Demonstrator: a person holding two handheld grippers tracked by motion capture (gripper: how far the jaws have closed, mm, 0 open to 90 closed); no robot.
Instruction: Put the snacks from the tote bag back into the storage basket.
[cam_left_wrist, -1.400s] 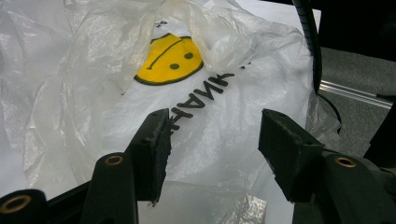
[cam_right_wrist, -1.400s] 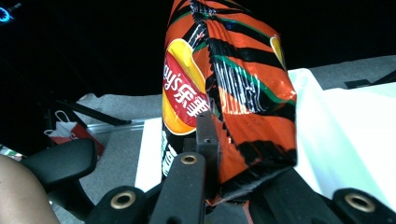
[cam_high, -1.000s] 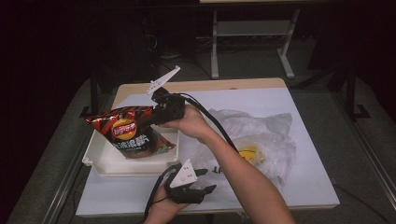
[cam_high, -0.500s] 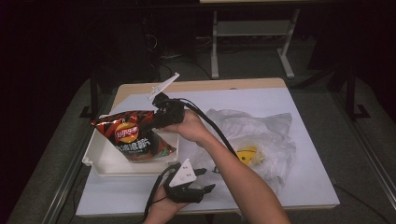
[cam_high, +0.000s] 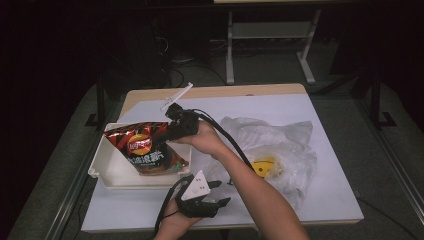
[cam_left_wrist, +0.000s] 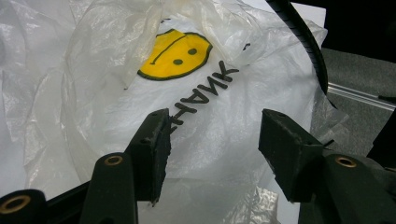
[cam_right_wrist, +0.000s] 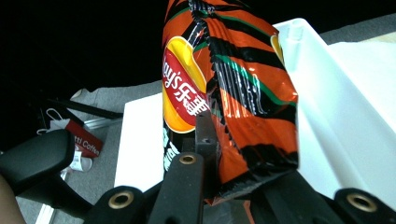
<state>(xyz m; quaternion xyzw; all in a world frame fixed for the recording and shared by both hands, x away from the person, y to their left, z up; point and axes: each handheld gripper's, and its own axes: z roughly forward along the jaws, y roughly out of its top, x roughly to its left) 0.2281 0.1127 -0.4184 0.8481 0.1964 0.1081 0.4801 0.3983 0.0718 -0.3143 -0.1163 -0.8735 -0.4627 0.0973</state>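
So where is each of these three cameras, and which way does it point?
High view: above the table, looking forward and down; both forearms, right gripper, left gripper.
Left gripper view: on the left gripper, facing the plastic bag; open jaws.
Right gripper view: on the right gripper, jaws shut on the chip bag over the white tray.
High and right gripper views share chip bag and tray.

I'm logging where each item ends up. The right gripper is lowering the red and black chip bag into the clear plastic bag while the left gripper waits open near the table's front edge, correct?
Not quite. The right gripper holds the chip bag over the white tray, not the clear plastic bag, as the high view shows. The left gripper does wait open at the front edge.
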